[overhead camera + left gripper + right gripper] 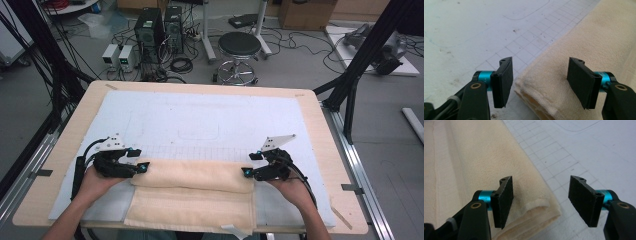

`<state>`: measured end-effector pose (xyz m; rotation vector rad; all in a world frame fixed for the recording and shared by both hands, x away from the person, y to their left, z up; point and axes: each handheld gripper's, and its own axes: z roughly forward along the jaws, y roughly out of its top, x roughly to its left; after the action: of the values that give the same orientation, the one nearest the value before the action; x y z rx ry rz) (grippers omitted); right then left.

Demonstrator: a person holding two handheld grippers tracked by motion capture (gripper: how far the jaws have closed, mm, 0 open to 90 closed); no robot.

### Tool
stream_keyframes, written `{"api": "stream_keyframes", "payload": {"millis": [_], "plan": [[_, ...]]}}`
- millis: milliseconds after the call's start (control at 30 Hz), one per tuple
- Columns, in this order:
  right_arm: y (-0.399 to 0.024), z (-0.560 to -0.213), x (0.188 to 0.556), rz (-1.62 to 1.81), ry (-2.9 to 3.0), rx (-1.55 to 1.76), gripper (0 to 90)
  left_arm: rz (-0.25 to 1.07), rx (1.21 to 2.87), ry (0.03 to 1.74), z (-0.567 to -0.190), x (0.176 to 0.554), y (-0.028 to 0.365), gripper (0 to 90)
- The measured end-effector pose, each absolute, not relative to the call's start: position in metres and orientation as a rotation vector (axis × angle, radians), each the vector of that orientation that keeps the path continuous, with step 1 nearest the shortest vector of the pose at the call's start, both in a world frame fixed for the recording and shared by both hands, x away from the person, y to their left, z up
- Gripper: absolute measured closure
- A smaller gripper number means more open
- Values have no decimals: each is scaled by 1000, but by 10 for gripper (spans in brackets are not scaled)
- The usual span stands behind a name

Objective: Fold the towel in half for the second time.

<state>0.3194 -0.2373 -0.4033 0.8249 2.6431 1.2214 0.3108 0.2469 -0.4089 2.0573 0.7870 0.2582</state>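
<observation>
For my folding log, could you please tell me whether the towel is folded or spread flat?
Folded: the towel's far part is doubled over the near part, and layered edges show at both ends.

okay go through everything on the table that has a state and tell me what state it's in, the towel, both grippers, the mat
Towel: partly folded, its far part doubled toward the person in a thick fold, the near part flat in a single layer.
Left gripper: open, fingers astride the fold's left end, not clamped.
Right gripper: open, fingers astride the fold's right end, not clamped.
White mat: flat on the table, lightly marked.
</observation>
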Motion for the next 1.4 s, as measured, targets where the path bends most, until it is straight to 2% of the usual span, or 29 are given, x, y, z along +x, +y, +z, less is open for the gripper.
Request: {"api": "stream_keyframes", "payload": {"millis": [67, 200, 267, 367, 500, 800, 1133, 1267, 1333, 1400], "plan": [[-234, -405, 320, 1223, 2669, 800, 388, 232, 2063, 784, -410, 312, 247, 385], [-229, -407, 319, 1226, 2713, 748, 496, 192, 2079, 759, -411, 311, 246, 499], [-227, -407, 318, 1230, 2737, 723, 603, 195, 2085, 739, -411, 308, 246, 620], [-224, -407, 316, 1228, 2764, 697, 731, 184, 2088, 715, -411, 305, 248, 750], [-225, -403, 314, 1262, 2763, 679, 798, 186, 2070, 698, -406, 298, 249, 809], [-226, -379, 299, 1305, 2719, 598, 810, 226, 2037, 630, -387, 275, 254, 826], [-232, -364, 246, 1340, 2698, 486, 810, 235, 2044, 520, -382, 213, 258, 829], [-236, -371, 219, 1359, 2754, 434, 731, 219, 2083, 497, -388, 192, 260, 756], [-237, -373, 215, 1365, 2763, 445, 699, 221, 2083, 509, -388, 190, 262, 700], [-238, -374, 216, 1360, 2752, 467, 668, 234, 2081, 515, -387, 193, 263, 682]]}}
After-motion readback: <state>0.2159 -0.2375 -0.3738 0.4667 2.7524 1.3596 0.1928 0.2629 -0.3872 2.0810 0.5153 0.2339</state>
